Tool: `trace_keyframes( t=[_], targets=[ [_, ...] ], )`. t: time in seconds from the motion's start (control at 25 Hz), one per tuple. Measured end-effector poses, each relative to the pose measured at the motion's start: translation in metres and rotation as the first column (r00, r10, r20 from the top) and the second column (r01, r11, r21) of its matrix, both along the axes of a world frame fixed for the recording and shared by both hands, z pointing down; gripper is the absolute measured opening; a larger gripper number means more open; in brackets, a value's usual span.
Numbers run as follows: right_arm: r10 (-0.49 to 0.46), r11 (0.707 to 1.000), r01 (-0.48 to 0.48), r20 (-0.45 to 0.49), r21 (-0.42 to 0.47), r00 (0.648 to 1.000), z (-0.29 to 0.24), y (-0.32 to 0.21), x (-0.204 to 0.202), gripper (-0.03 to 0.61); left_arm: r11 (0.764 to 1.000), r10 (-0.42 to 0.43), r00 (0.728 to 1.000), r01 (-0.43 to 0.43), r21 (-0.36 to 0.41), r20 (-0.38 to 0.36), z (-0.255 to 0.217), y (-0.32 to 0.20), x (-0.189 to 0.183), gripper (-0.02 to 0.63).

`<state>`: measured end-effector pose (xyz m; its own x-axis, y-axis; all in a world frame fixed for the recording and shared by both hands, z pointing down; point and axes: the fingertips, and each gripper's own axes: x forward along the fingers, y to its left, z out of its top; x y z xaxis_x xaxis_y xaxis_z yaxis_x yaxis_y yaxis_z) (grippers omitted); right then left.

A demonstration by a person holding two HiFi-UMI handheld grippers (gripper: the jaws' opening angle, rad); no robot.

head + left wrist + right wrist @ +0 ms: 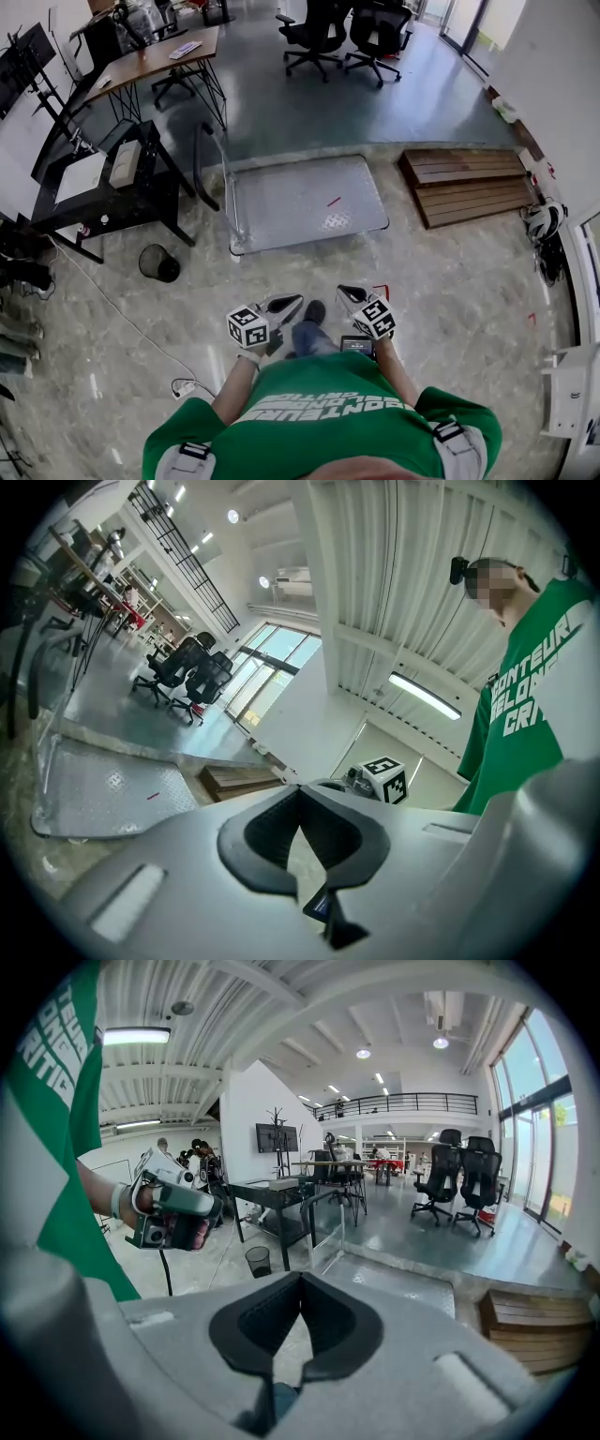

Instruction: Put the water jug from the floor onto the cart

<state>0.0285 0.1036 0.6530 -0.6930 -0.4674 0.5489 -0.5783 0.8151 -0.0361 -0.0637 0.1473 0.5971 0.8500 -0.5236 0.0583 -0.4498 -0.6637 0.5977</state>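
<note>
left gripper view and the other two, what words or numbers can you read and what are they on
"ONTEUR": white print on the green shirt, left gripper view; the start of the word is unclear.
"ELONG": the next line on that shirt, also partial.
"CR": the third line, rest cut off.
Head view: the shirt print is upside down and too blurred to read.
Right gripper view: a few shirt letters, cut off, unreadable.
marker cubes: square patterns only, no words.

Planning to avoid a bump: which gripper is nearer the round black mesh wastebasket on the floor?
Left. The left gripper is right of the round black mesh wastebasket; the right gripper lies farther right, beyond it.
</note>
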Motion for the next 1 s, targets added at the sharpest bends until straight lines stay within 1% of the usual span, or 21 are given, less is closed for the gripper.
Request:
trace_keyframes(
  t=[0.24, 0.56, 0.84, 1.0],
  targets=[
    [-0.010, 1.000, 0.010, 0.004, 0.012, 1.000, -0.003, -0.037, -0.016, -0.008, 1.000, -0.001, 1.000, 0.001, -0.003, 0.003, -0.001, -0.032, -0.011, 0.011],
    [-0.025, 0.999, 0.025, 0.015, 0.032, 1.000, -0.009, -0.084, -0.031, -0.008, 1.000, 0.003, 1.000, -0.003, 0.007, 0.026, -0.004, -0.078, -0.020, 0.011],
    [-0.023, 0.999, 0.022, 0.026, 0.030, 0.999, -0.017, -0.123, -0.025, -0.008, 1.000, -0.006, 0.999, 0.005, 0.011, 0.039, -0.017, -0.115, -0.018, 0.011],
    [-0.016, 0.999, 0.014, 0.048, 0.041, 0.999, -0.022, -0.146, -0.017, -0.008, 1.000, -0.002, 0.998, 0.001, 0.009, 0.065, -0.019, -0.135, -0.011, 0.011]
  ],
)
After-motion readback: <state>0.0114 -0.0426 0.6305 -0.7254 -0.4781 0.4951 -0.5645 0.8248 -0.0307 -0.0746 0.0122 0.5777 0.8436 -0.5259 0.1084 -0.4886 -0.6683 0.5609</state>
